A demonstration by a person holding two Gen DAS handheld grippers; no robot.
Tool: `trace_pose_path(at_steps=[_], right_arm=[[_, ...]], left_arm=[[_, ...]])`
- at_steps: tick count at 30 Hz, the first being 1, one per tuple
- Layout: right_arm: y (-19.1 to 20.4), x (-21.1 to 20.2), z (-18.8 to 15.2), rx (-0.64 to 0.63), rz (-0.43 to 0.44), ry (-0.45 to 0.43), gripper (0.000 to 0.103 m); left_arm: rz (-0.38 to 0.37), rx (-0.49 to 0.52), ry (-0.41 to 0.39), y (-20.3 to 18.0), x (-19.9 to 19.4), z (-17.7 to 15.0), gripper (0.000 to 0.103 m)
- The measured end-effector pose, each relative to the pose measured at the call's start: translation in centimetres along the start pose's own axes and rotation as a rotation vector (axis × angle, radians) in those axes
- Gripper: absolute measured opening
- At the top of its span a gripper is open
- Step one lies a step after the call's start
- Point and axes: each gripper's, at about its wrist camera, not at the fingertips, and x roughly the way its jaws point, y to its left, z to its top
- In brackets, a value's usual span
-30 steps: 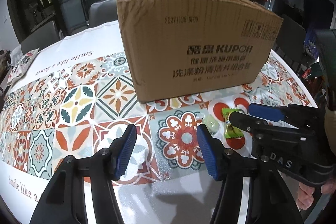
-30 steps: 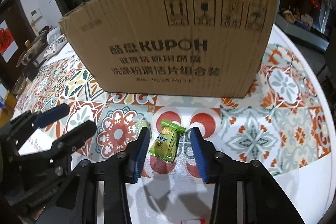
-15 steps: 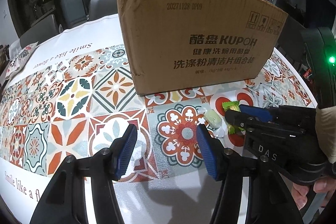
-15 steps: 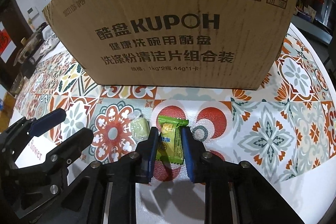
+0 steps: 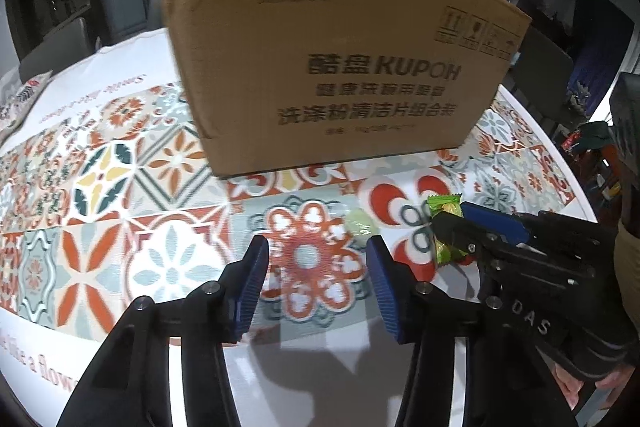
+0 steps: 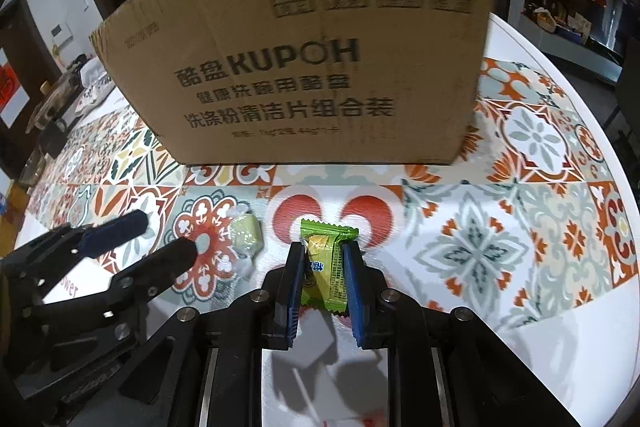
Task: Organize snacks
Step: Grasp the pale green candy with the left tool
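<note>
Tiled tablecloth (image 6: 520,247); cardboard box (image 6: 304,67) upright, contents hidden. Right gripper (image 6: 322,267) pinching green snack packet (image 6: 326,267); left gripper (image 5: 316,267) closing, nothing between.

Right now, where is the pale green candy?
In the right wrist view the pale green candy lies on the tiled tablecloth, just left of the green snack packet, before the cardboard box.

- Cardboard box (image 6: 304,67) — matt brown corrugated board, printed black.
- Tablecloth (image 6: 520,227) — smooth, glossy, tile-patterned.
- Green candy wrapper (image 6: 324,267) — shiny plastic film.
- Pale candy (image 6: 246,237) — clear, crinkled wrap.
- Right gripper (image 6: 322,283) — matt black plastic, ribbed blue pads, metal pins.
</note>
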Motion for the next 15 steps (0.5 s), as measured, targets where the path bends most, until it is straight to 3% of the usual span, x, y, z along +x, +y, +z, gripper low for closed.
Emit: trace_pose_path(at_steps=[6,15], right_arm=[[-1.5,-1.1,-0.4,0.01,-0.013,-0.02,0.021],[-2.7,-1.5,-0.8,0.021,-0.026,-0.043,0.021]], left_arm=[[-0.035,-0.014,0.001,-1.5,1.0,0.3,0.044],[-0.003,-0.024,0.028,-2.6,3.3,1.0,0.035]])
